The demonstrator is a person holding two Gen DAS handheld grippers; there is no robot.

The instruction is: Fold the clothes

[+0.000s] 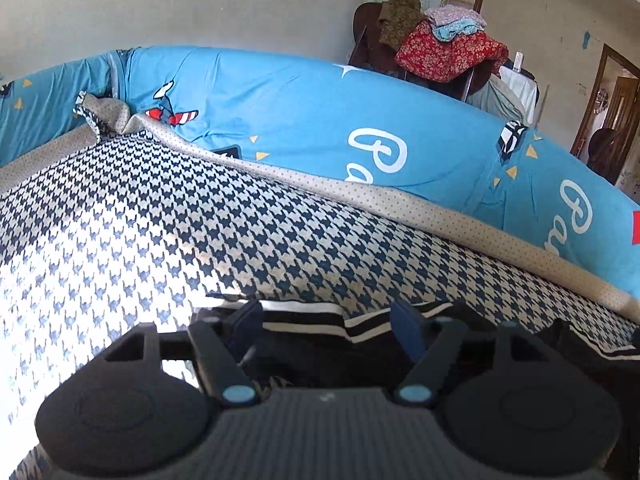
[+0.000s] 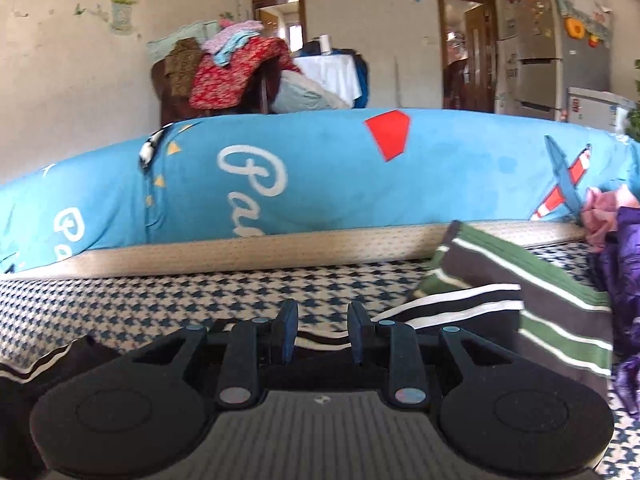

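Houndstooth blue-and-white bed cover (image 1: 168, 216) fills the room's foreground, a long blue printed bolster (image 1: 304, 120) behind it. Black white-striped garment (image 1: 304, 320) lies beneath both grippers: left hand-held gripper (image 1: 326, 320) wide, right hand-held gripper (image 2: 322, 330) narrow, neither gripping. Green-striped folded cloth (image 2: 520, 272) lies right.

Ahead of the claw a houndstooth cover (image 1: 160, 216) spreads out, edged on its far side by a dotted beige strip (image 1: 360, 196). Beyond that rises a blue cushion (image 2: 320, 176) with white script and a plane print. Farther off, a chair (image 2: 172, 92) stands by the wall (image 1: 200, 4). Far right of the claw stand a fridge (image 2: 552, 36) and a doorway (image 2: 468, 48).
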